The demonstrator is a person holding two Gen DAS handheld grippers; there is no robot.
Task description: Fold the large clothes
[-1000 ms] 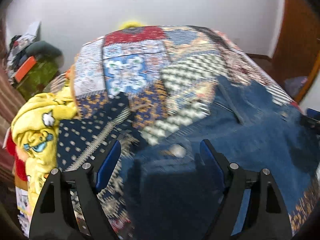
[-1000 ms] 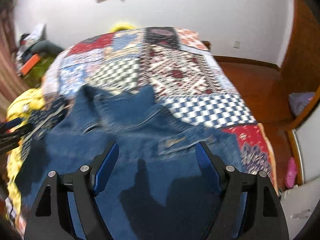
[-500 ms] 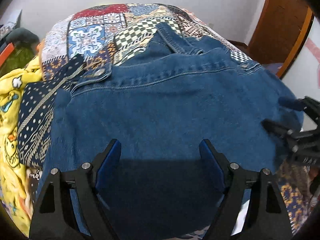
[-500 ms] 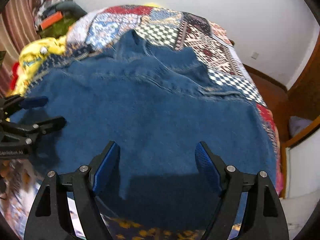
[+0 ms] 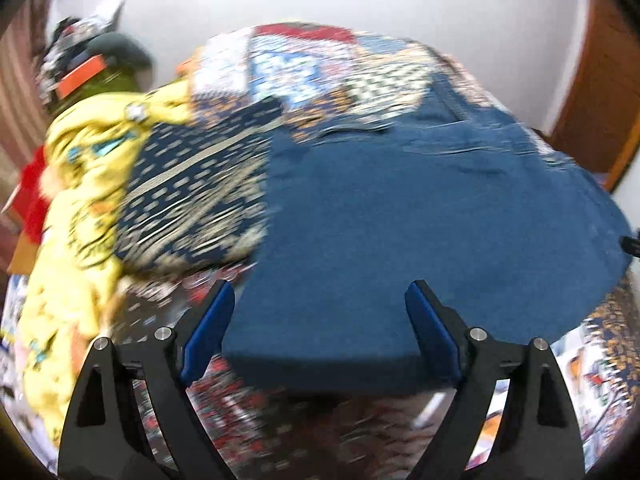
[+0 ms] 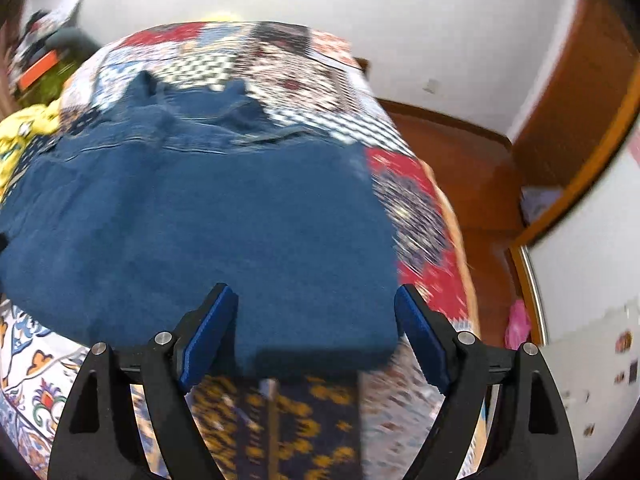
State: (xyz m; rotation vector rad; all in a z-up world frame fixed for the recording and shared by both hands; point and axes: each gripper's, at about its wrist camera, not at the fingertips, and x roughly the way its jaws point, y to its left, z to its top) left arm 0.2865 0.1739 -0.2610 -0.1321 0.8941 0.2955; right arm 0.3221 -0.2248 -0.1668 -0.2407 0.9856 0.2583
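Observation:
A blue denim jacket [image 5: 420,220] lies folded flat on the patchwork bedspread [image 5: 320,72], its collar toward the far wall. It also shows in the right wrist view [image 6: 200,220]. My left gripper [image 5: 318,328] is open and empty, just short of the jacket's near folded edge at its left part. My right gripper [image 6: 316,328] is open and empty at the near edge of the jacket's right part. Both views are motion-blurred.
A yellow printed cloth [image 5: 80,184] is heaped at the bed's left side. Clutter with an orange box [image 5: 80,74] sits by the far left wall. The bed's right edge [image 6: 460,240] drops to a wooden floor [image 6: 472,168], with a wooden door frame [image 6: 580,160] beyond.
Both grippers have pulled back toward the near edge of the folded jacket and apart from each other. The views have tilted up and blurred with the motion.

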